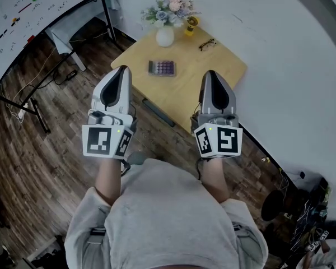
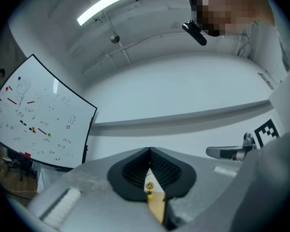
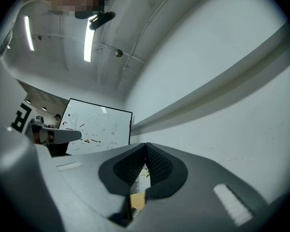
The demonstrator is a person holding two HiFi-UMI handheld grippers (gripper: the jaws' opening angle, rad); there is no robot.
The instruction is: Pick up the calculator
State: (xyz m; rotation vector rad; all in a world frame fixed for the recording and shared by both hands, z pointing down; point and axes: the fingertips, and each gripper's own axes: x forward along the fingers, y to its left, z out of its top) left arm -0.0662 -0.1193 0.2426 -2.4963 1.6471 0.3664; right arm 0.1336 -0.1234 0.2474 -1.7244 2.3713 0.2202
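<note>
The left gripper (image 1: 121, 70) and right gripper (image 1: 211, 73), fingers closed and empty, hover short of the calculator (image 1: 161, 68) on the counter (image 1: 227, 66).

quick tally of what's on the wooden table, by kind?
Calculator: 1
Vase of flowers: 1
Glasses: 1
Small yellow object: 1
Total: 4, all on the table
</note>
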